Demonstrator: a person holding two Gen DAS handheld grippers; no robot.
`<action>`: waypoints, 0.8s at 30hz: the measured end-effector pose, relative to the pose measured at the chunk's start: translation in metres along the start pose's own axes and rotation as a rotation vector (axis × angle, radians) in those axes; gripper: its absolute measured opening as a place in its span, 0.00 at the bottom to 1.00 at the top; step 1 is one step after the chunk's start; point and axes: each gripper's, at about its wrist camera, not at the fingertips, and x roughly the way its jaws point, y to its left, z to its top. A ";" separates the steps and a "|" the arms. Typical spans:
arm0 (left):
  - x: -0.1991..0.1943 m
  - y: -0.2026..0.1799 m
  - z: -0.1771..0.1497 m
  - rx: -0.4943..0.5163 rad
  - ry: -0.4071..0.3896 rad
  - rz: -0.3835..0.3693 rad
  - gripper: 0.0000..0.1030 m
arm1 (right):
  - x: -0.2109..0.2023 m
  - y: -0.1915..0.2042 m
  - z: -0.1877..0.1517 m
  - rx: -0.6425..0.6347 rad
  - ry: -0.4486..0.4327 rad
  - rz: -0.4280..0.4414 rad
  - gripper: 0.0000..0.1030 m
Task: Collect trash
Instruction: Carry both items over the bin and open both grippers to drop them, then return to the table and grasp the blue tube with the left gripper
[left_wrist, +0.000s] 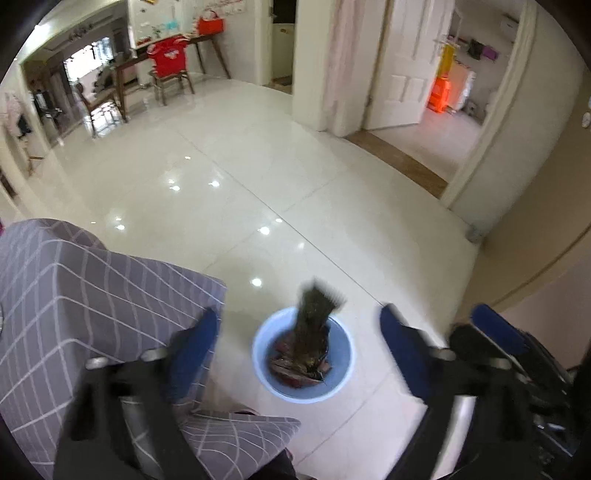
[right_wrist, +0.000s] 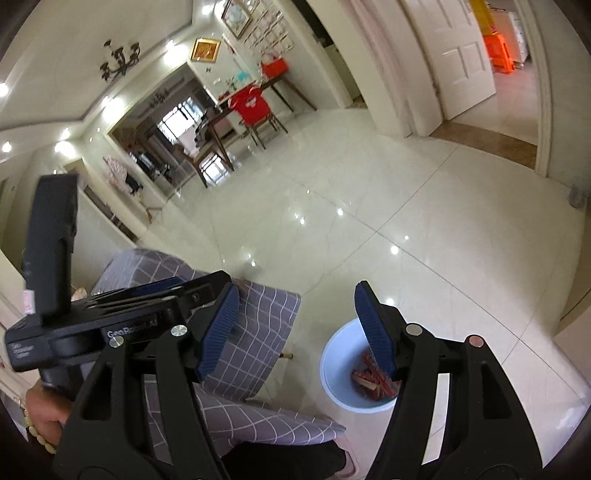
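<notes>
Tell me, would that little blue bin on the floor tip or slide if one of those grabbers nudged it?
Probably both. The light blue bin looks like thin plastic holding only a few wrappers, so it is likely light. It stands on a glossy tiled floor, so a low push would probably slide it. A nudge at the rim might tip it.

Left tool points steeply down, blue pads spread wide, nothing pressed between them. Right tool tilted down less steeply, jaws parted, nothing gripped; its blue fingers show ribbed faces. In the right wrist view the left tool body sits at the left edge, with a hand wrapped round its handle and a bead bracelet on the wrist.
</notes>
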 end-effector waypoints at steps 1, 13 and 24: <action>-0.002 0.001 0.000 -0.008 0.002 -0.009 0.86 | -0.001 0.000 0.000 0.001 -0.001 -0.002 0.63; -0.040 0.021 -0.019 -0.067 -0.018 -0.008 0.86 | -0.004 0.023 -0.006 -0.032 0.026 0.022 0.64; -0.117 0.098 -0.037 -0.184 -0.141 0.036 0.86 | -0.001 0.105 -0.009 -0.158 0.055 0.122 0.66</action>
